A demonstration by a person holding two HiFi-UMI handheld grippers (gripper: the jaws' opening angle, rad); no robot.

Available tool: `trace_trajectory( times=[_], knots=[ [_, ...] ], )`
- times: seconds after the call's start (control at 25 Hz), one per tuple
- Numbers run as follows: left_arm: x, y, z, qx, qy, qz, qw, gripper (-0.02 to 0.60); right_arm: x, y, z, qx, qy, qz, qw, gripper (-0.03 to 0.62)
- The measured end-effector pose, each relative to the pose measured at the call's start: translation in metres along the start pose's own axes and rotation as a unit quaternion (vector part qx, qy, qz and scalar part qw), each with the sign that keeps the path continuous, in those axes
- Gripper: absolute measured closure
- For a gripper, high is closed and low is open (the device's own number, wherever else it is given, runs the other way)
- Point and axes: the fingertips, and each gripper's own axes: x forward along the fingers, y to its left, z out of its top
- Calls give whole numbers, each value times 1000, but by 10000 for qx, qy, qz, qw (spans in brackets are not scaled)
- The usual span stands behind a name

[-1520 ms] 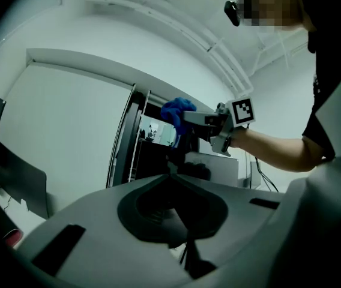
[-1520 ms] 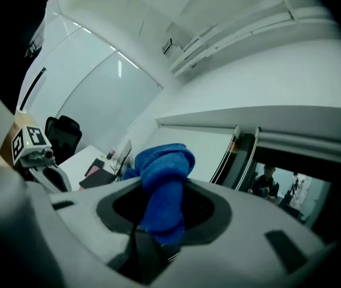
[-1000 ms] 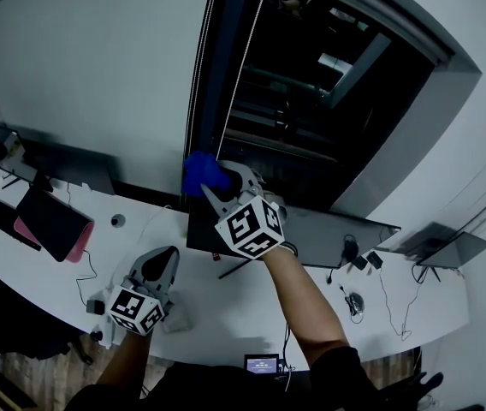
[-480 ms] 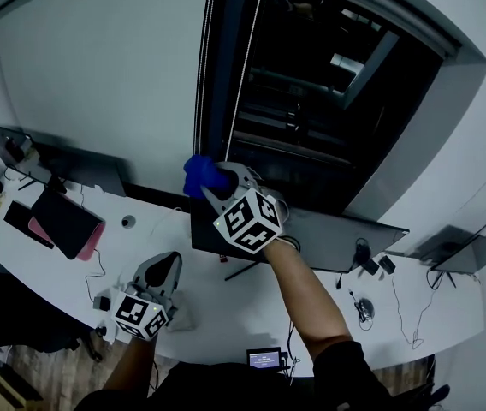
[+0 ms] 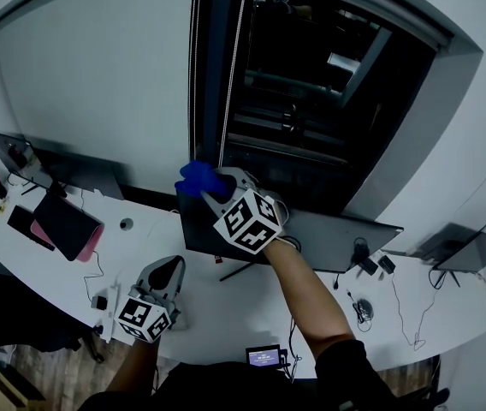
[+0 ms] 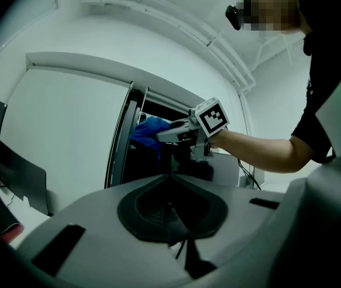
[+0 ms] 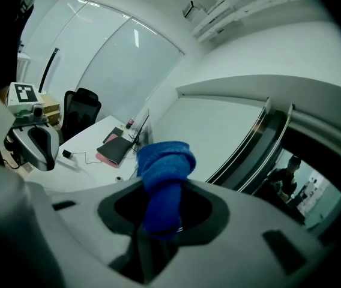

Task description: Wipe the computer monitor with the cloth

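Surface, white and curved, is seen carrying the dark monitor. The right tool is held up at the monitor's upper left corner, its jaws pinched on a bunched blue cloth. The left tool is held low over the surface, its jaws pressed together.

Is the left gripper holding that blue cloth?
No, the bunched blue cloth is clamped in the right gripper; the left gripper is shut and empty.
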Motion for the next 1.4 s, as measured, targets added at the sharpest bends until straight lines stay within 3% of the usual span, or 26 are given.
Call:
trace_trajectory(
  times=[0.48,1.4],
  knots=[
    [16,-29,-9,-59,117,-209,9997,588,-38,-13,-35,171,196,-87,9996,470],
    [67,-97,-2,140,134,-434,9989,588,-146,-51,-126,509,605,-704,9944,470]
  ],
)
